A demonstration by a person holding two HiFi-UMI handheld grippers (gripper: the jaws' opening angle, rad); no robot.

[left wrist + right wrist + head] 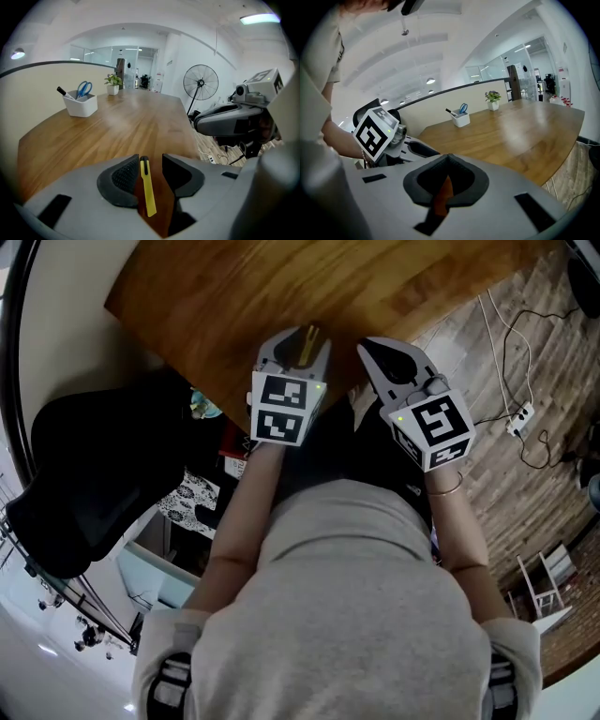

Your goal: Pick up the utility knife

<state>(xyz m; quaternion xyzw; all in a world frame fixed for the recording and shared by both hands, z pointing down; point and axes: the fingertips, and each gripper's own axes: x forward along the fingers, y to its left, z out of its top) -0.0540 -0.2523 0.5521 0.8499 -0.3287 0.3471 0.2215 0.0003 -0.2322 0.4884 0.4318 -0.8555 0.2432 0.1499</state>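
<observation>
the yellow utility knife (146, 187) lies near the near edge of the surface (117, 131), between the parted jaws of the left hand-held gripper (151, 161), so centre it, settle lower and close squarely across its body, leaving aside the right hand-held gripper (448, 157), whose jaws are together and empty.

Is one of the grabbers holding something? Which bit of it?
Nothing is held. The yellow utility knife lies on the table between the open jaws of the left gripper, not pinched. The right gripper is shut and empty.
</observation>
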